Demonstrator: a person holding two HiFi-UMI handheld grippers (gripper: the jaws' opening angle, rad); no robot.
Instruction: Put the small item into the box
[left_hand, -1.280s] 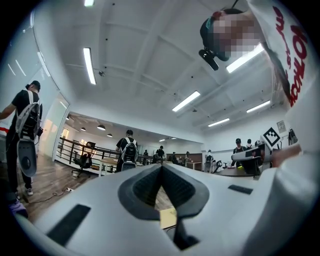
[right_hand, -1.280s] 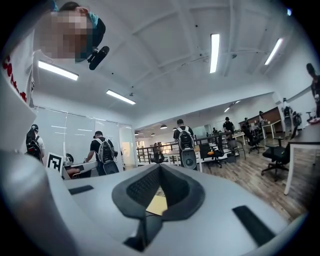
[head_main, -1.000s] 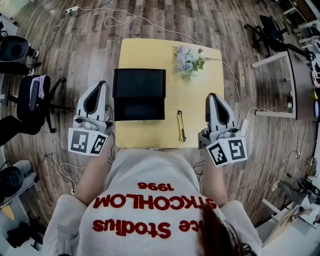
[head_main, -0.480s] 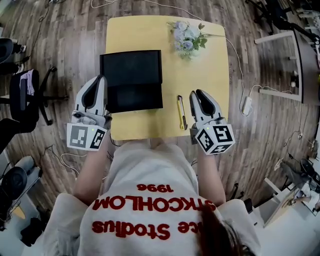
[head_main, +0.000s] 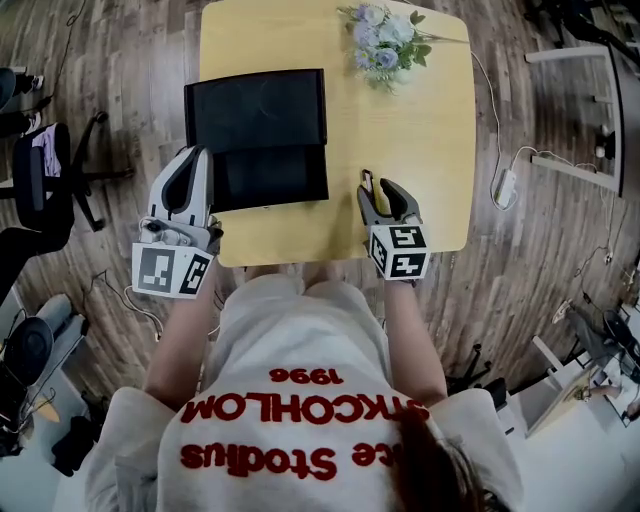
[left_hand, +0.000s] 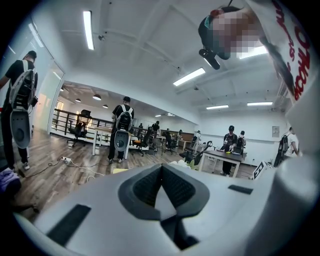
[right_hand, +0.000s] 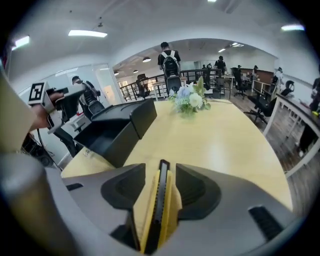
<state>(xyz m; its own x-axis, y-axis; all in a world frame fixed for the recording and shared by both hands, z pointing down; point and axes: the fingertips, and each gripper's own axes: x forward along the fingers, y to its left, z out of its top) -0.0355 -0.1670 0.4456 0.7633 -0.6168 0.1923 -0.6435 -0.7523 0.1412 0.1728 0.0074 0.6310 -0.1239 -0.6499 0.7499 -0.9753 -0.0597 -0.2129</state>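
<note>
Right tool (head_main: 381, 192) has slid astride the slim yellow-and-black knife (right_hand: 160, 196).

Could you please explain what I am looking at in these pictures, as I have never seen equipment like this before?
A person holds a gripper in each hand. One picture looks down from a camera on their head; the other two look along each gripper's jaws. On the yellow table lie an open black box, some flowers and a yellow utility knife. The right gripper has its jaws open around the knife, not yet closed; the left gripper is shut, empty, beside the table.
</note>
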